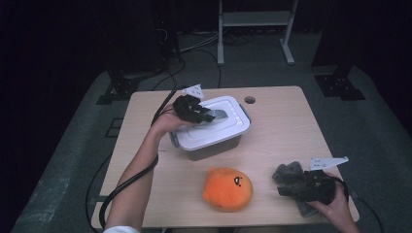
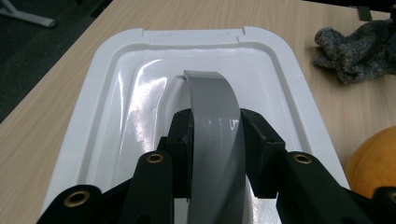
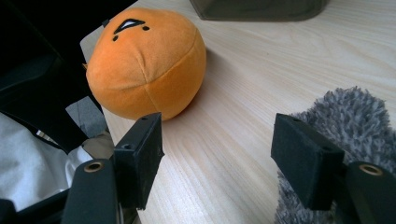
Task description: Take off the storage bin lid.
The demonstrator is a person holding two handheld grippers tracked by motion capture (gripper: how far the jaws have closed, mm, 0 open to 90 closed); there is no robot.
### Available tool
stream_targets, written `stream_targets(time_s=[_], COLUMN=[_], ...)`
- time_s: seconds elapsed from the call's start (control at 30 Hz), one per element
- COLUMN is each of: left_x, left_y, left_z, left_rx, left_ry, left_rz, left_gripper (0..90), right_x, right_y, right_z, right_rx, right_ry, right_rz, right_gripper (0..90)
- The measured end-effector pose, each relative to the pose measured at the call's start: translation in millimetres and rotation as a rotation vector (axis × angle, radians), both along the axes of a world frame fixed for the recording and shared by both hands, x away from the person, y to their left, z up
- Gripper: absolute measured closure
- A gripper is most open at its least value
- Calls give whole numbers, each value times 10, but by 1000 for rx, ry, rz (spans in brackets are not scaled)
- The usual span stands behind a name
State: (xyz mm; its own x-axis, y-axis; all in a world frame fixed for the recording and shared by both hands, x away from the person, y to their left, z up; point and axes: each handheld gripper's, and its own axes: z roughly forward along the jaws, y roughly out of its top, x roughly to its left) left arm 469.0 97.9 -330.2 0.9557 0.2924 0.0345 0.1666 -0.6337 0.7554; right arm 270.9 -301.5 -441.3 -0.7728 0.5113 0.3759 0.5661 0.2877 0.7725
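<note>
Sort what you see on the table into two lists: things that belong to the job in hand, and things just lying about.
In the job:
- left tool, shut on the grey handle
- white lid that the handle belongs to
- grey box under the lid

Lying about:
- orange plush toy
- grey fuzzy cloth beside the open right tool

text: none legible | labels: none | orange plush toy (image 1: 228, 188): printed face marks, no lettering
</note>
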Motion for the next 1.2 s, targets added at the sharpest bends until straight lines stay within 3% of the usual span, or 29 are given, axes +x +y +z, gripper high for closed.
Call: stream_targets(time_s=[0.3, 1.2], left_x=[-83, -86], left_y=[-146, -333], left_z=[14, 3], left_rx=[23, 18], left_ry=[0, 19], left_rz=[-44, -81], left_gripper=[665, 663], right_x=[-20, -16], right_y=[-9, -8], right_z=[14, 4], right_rx=[9, 10], right_ry=[-6, -2], right_rz=[-3, 0], right_gripper=[328, 327])
